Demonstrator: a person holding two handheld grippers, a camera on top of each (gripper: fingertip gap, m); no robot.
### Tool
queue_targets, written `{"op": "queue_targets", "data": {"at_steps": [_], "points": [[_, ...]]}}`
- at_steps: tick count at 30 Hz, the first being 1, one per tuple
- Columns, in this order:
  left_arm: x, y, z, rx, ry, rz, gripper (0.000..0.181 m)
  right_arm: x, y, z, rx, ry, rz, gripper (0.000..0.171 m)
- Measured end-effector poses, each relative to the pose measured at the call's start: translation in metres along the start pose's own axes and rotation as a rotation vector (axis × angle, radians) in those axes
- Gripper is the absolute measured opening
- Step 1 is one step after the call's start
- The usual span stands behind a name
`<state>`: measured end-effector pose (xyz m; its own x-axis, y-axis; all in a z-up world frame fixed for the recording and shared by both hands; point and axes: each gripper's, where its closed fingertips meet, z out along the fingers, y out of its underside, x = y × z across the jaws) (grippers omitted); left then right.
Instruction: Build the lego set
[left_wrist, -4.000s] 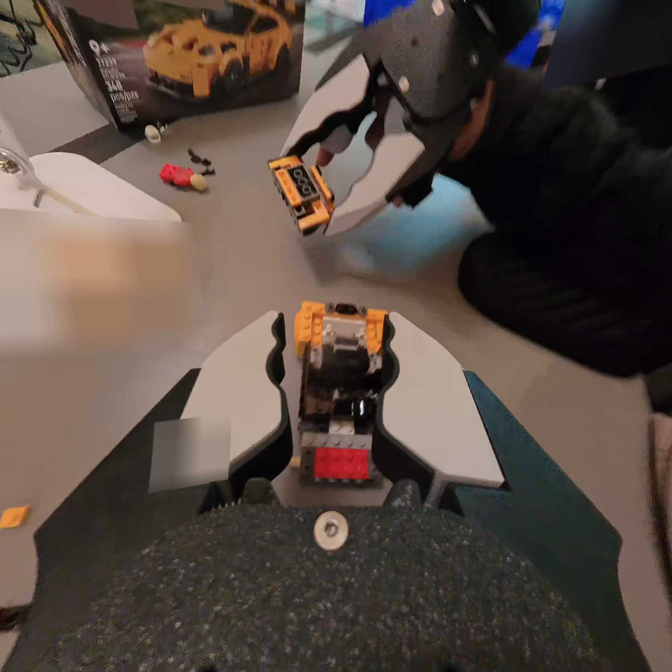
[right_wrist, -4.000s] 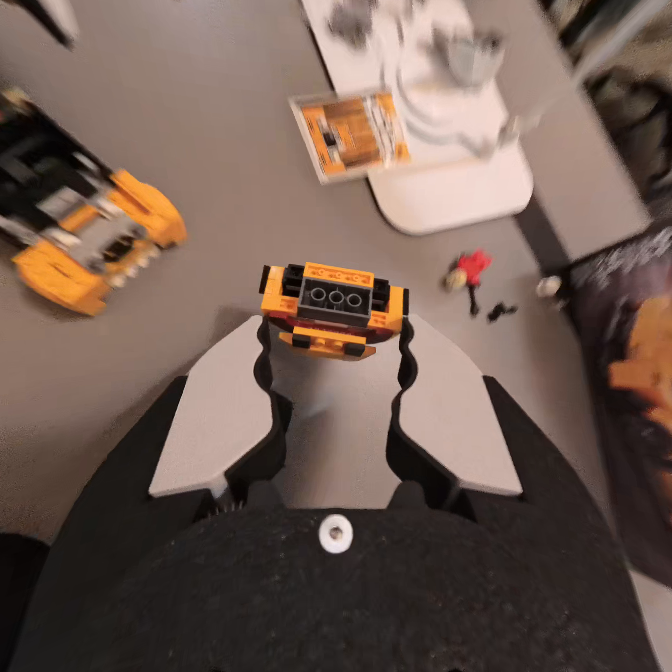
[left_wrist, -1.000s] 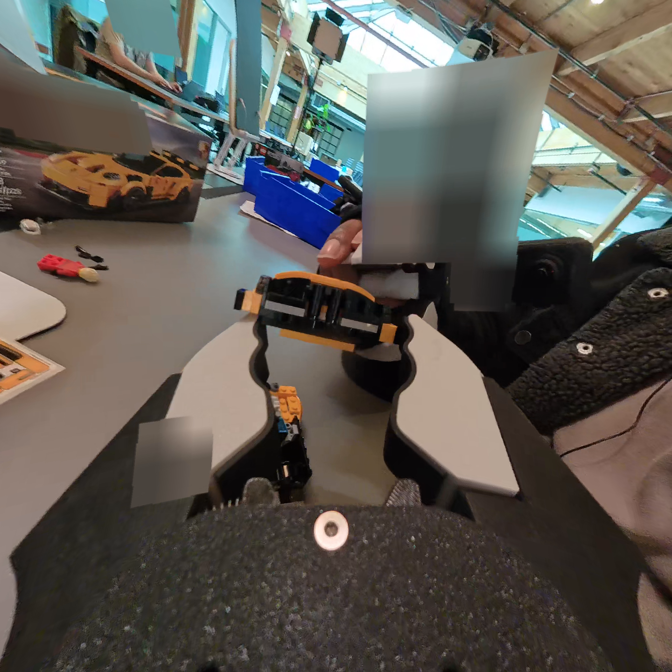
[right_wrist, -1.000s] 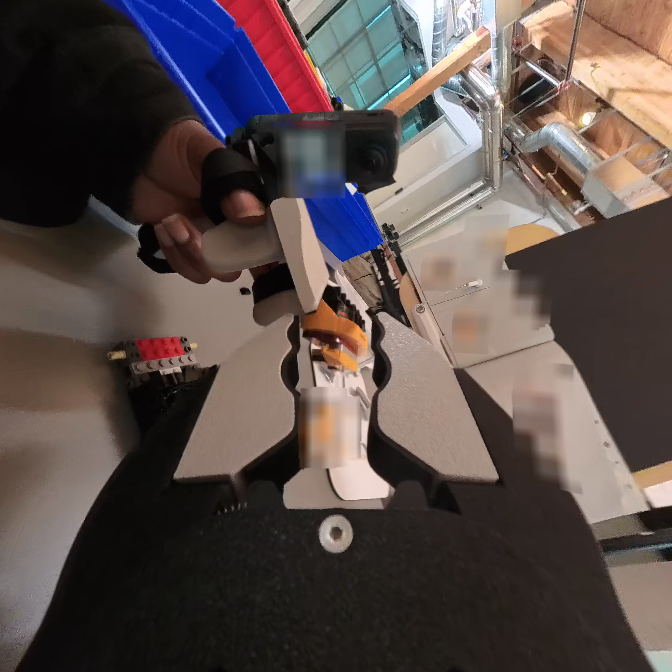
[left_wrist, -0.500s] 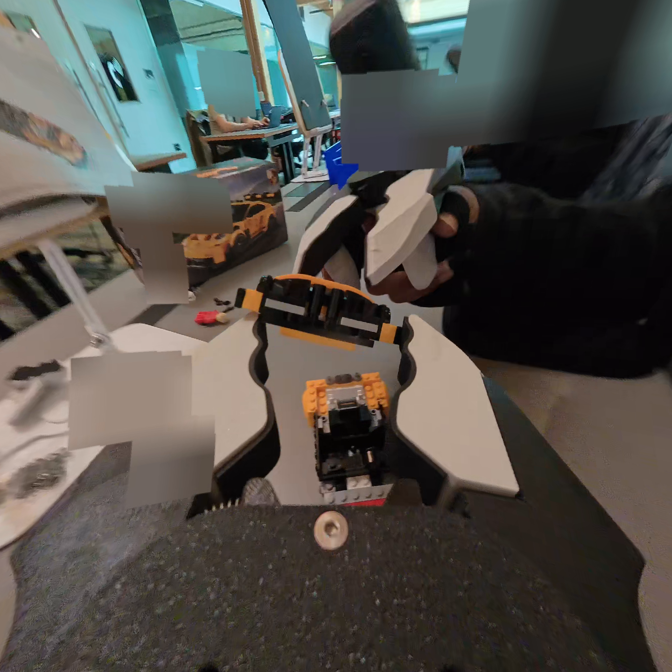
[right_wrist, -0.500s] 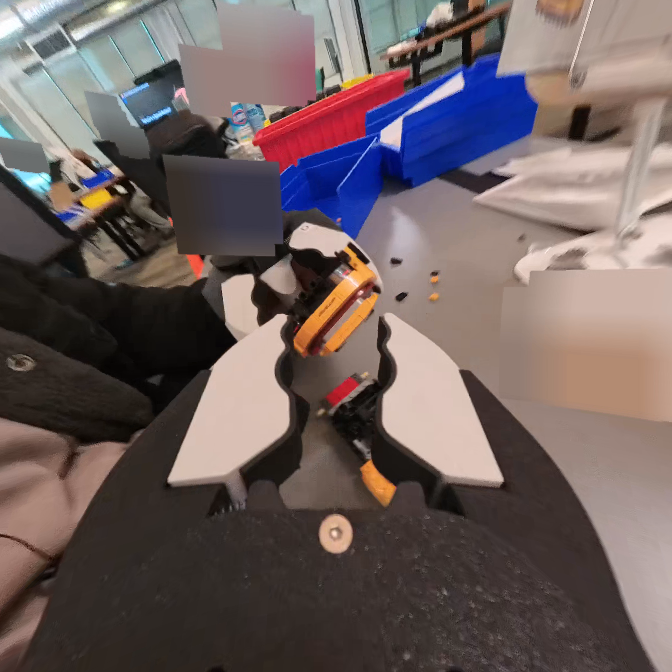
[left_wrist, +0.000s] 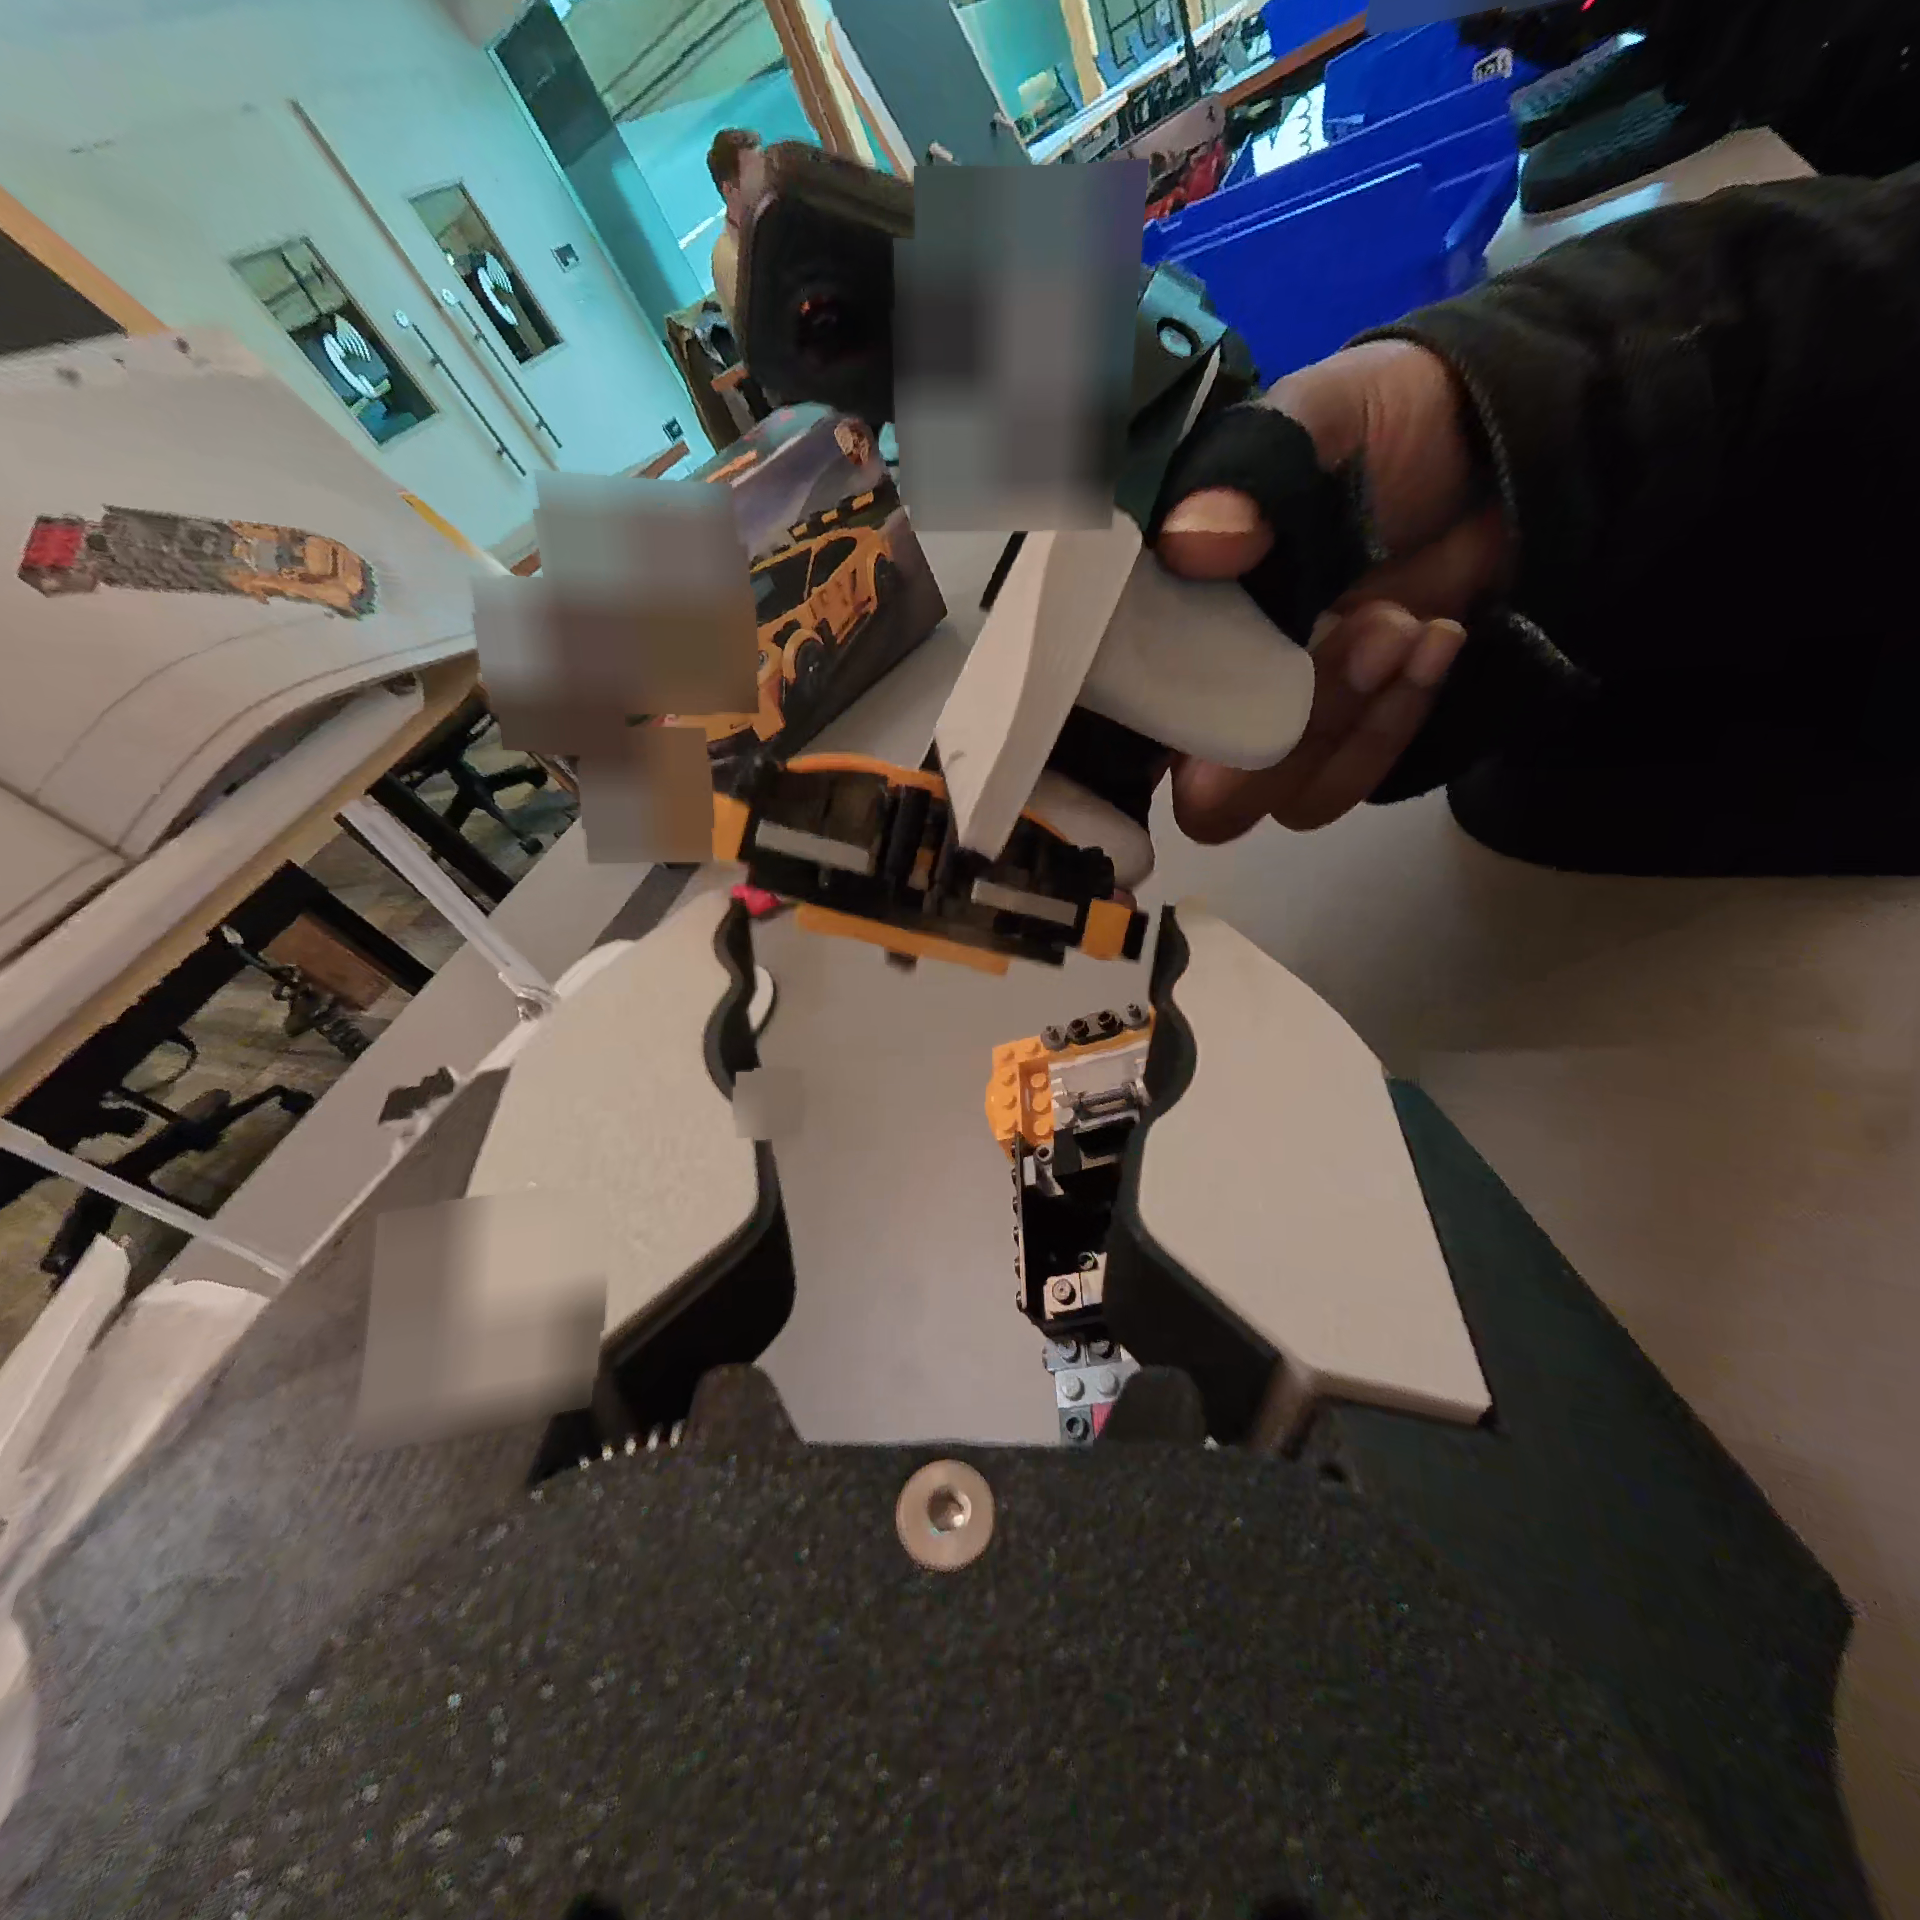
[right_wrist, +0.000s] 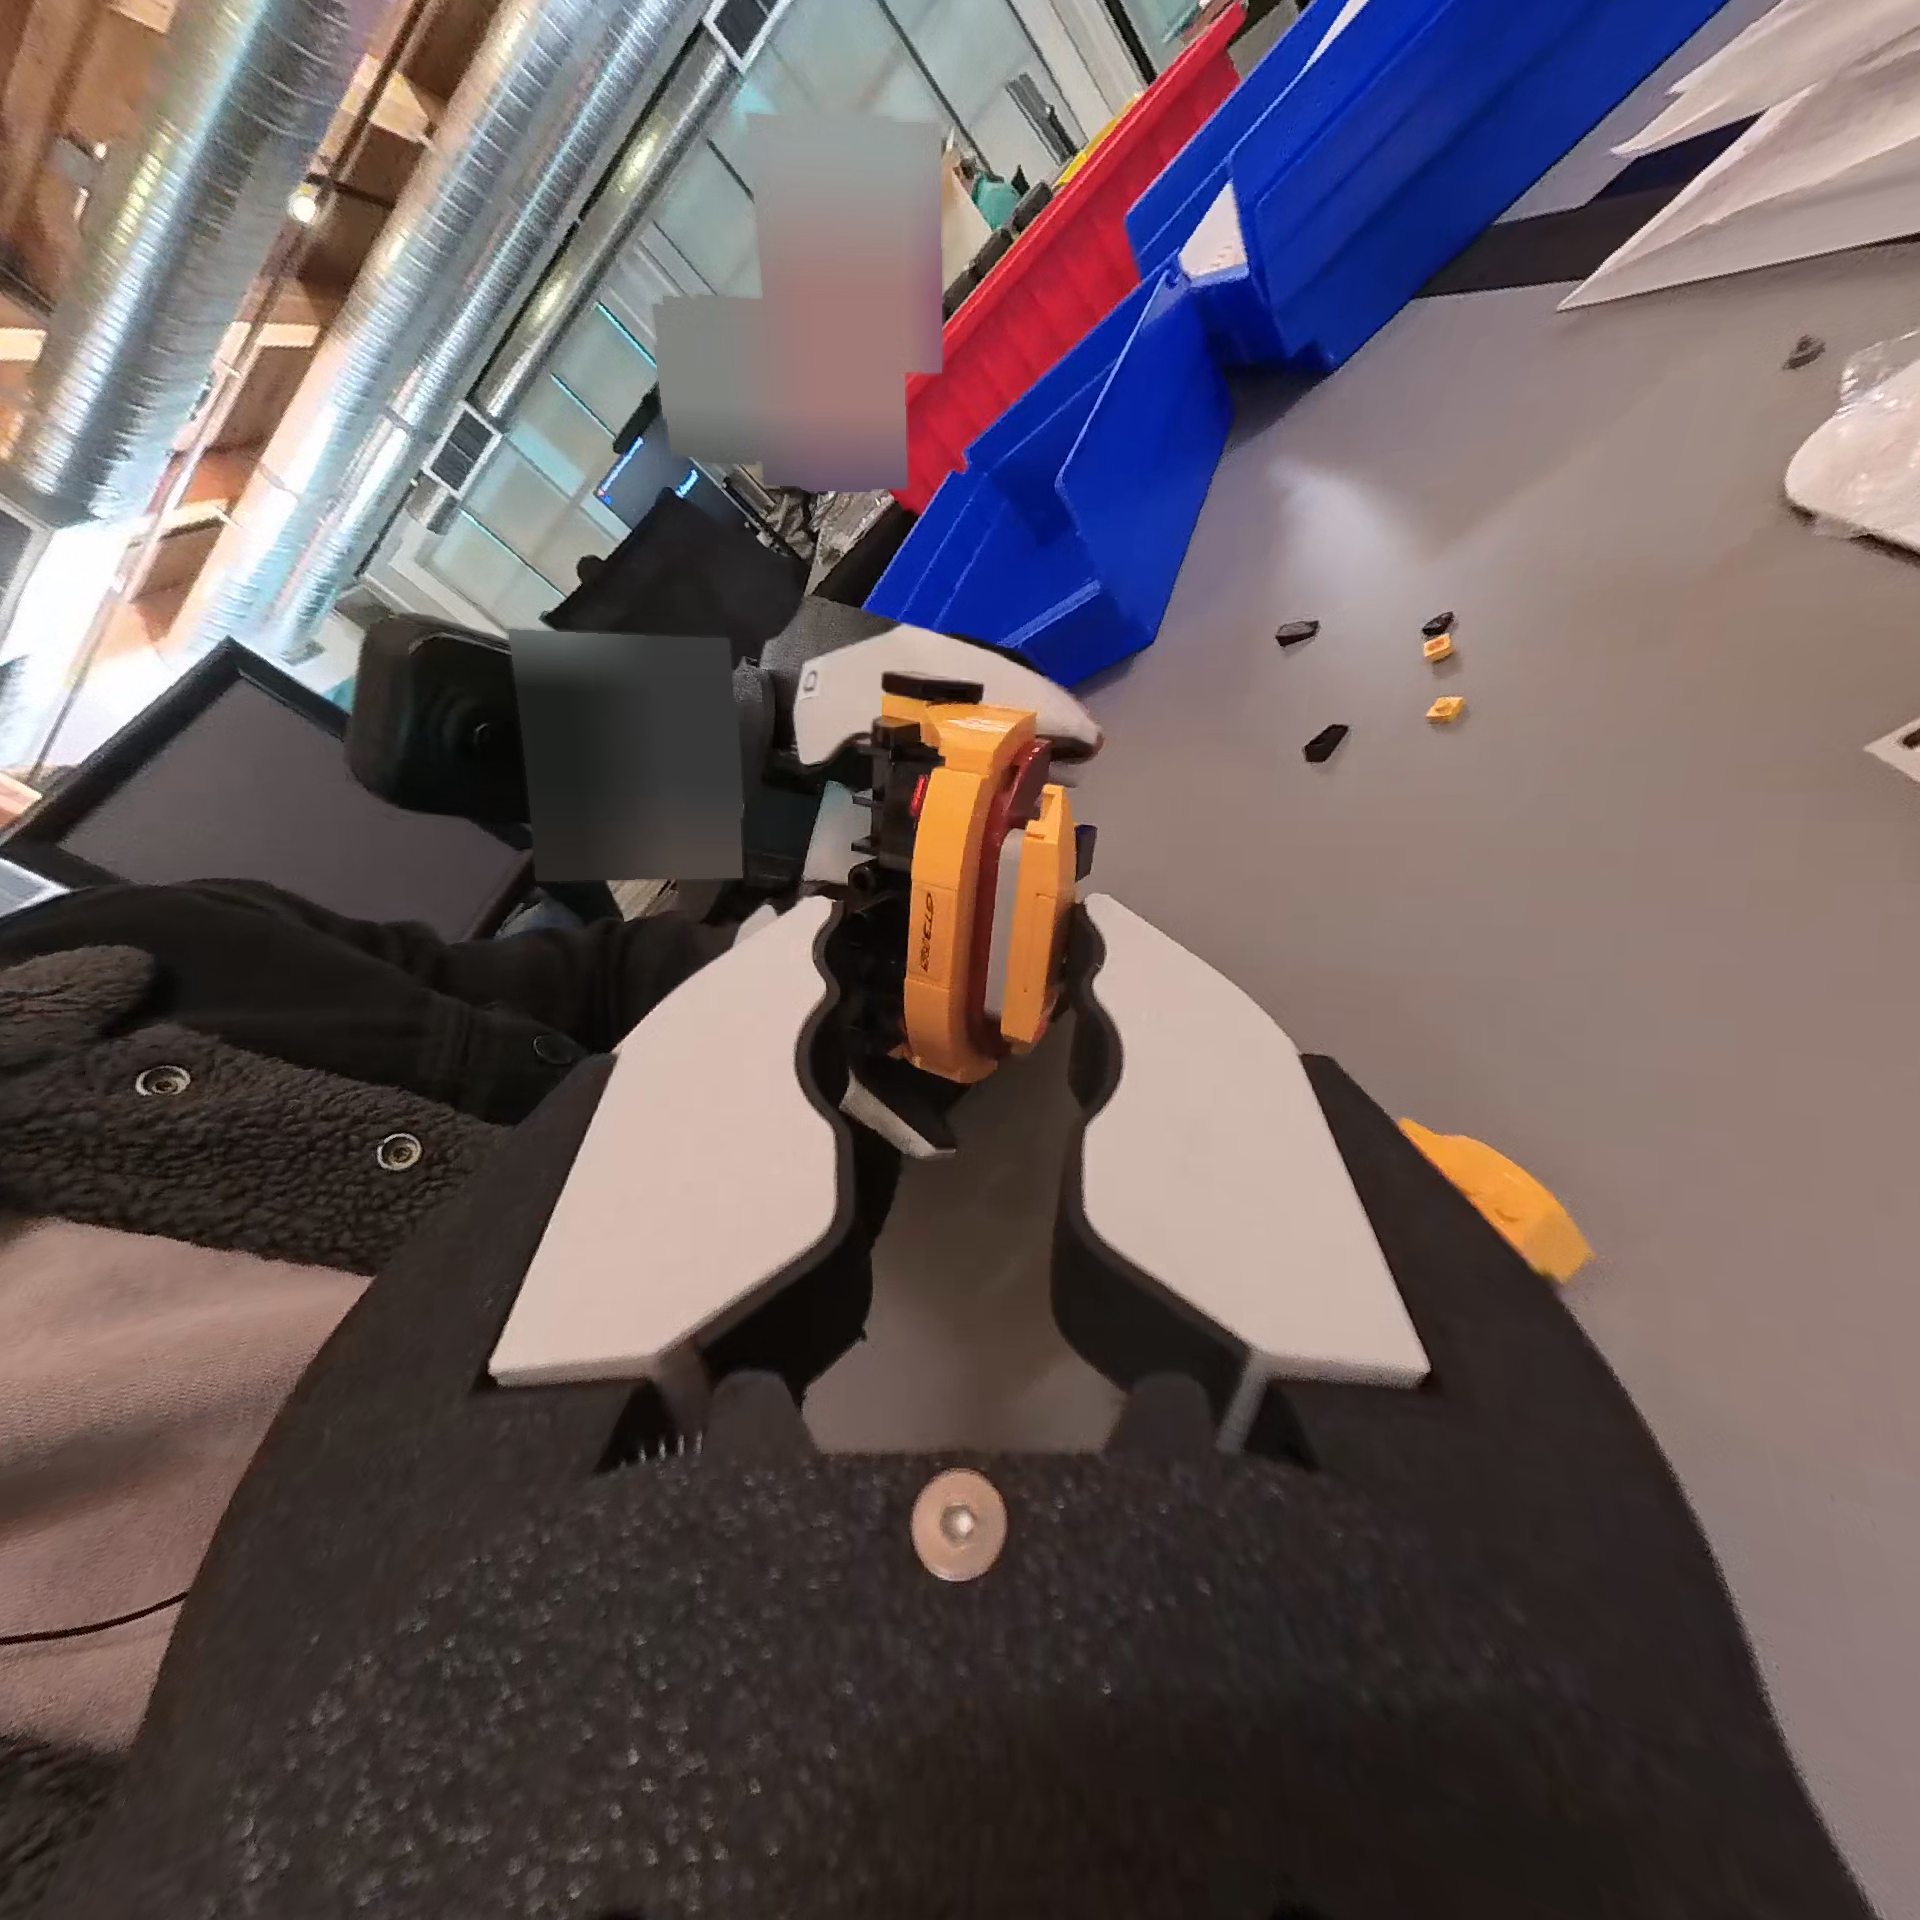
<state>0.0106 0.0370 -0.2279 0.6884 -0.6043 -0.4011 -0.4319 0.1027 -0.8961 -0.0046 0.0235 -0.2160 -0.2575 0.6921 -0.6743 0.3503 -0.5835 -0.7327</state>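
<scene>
Clearly the build is only partway done. Nearest, in the left wrist view, the left gripper (left_wrist: 940, 935) clamps a yellow and black car section (left_wrist: 925, 878) across its tips, lifted above the grey table (left_wrist: 1558, 1039). Below it, the unfinished car body (left_wrist: 1081, 1143) lies on the table, so the section is not yet joined on. The right gripper (right_wrist: 961, 940) seems to be pinching the same section (right_wrist: 977, 894) from the other side, though its contact is partly hidden. Farther off, small loose pieces (right_wrist: 1439, 675) wait unused, near blue bins (right_wrist: 1299, 260).
</scene>
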Motion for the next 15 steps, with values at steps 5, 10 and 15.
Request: {"op": "queue_targets", "data": {"at_steps": [5, 10, 15], "points": [[0.008, 0.032, 0.005, -0.192, 0.141, -0.226, 0.076, 0.045, -0.018, -0.047, 0.015, 0.253, -0.068, 0.039], [0.034, 0.069, 0.012, -0.445, 0.255, -0.362, 0.084, 0.083, 0.002, -0.089, -0.094, 0.403, -0.025, 0.039], [0.051, 0.100, 0.019, -0.632, 0.268, -0.313, 0.097, 0.093, 0.032, -0.086, -0.194, 0.380, 0.045, 0.039]]}}
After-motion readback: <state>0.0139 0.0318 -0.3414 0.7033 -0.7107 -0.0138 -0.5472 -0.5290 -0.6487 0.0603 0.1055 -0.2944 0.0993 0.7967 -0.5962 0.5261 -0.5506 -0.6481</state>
